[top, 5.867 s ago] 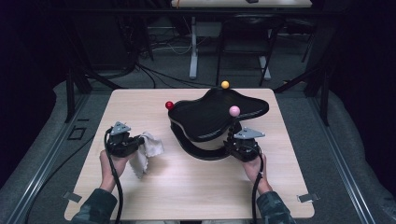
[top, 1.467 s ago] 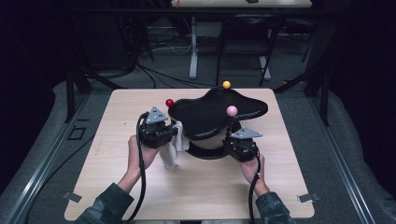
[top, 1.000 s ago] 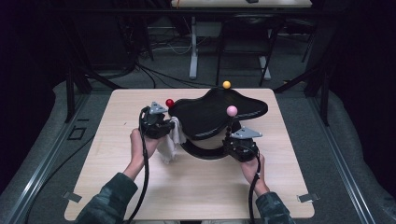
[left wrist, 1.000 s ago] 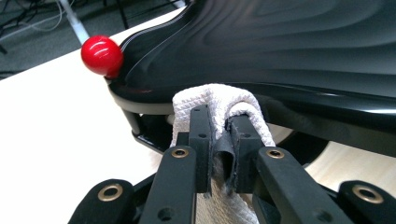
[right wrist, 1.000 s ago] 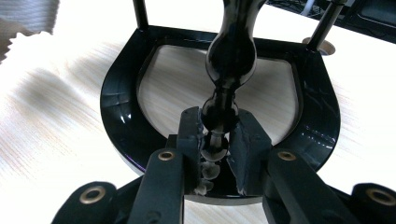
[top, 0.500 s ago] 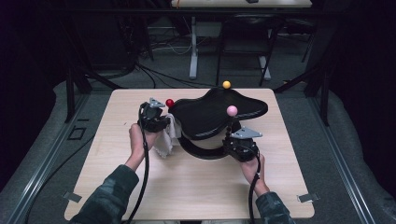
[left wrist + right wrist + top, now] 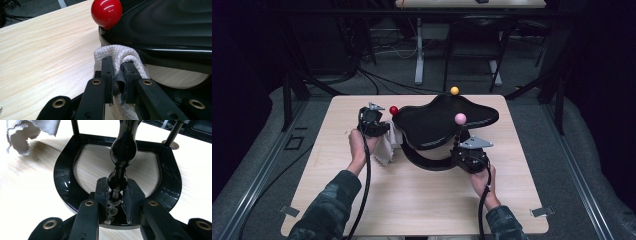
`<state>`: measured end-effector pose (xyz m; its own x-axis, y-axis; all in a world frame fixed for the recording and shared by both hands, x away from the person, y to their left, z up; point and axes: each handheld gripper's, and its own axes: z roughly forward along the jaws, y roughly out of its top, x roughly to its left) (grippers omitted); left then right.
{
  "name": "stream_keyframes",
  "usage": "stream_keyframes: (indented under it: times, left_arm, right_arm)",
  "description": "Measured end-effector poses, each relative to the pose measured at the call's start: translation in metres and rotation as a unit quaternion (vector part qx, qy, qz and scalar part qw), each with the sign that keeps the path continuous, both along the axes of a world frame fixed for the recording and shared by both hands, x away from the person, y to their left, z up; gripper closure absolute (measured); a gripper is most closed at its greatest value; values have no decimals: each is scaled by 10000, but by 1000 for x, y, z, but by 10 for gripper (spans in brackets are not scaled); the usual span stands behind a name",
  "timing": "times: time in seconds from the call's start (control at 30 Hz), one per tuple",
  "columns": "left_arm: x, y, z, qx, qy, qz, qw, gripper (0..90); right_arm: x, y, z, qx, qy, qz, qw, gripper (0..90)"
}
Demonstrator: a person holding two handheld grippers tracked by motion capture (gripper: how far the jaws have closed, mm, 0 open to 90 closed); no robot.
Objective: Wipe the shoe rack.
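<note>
We see a quilted white cloth [image 7: 117, 53], a glossy black plastic stand [image 7: 442, 122] with a shiny red ball [image 7: 106, 11], and a matt pale wood-grain surface [image 7: 412, 200].

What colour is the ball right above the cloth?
Red, glossy. The ball shows best in the left gripper view, just above the white cloth.

One camera hangs above my side, looking forward and down over the whole surface [image 7: 362, 200]. Two more ride my claws, each peering close along its jaws. All three share the black stand [image 7: 437, 125] and white cloth [image 7: 387, 147].
</note>
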<state>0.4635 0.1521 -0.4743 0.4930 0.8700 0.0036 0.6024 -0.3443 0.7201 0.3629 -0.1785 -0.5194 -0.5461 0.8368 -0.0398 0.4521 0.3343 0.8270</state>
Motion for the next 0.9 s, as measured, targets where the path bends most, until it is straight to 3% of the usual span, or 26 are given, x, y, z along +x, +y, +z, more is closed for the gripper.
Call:
stream_keyframes:
  times: [0.3,0.43,0.6,0.9]
  left_arm:
    - [4,1,-3,-37,28,68,10000,821]
    - [1,3,-3,-163,-99,-31,9998,819]
    - [-5,6,-6,-189,-126,-36,9997,819]
    - [-15,9,-10,-279,-352,-122,9989,819]
  right_arm:
    - [0,0,0,34,-12,-6,10000,752]
    - [-1,-2,0,11,10,11,10000,752]
    - [-2,-5,0,16,4,-21,10000,752]
    - [-6,-23,3,-27,118,-20,9999,752]
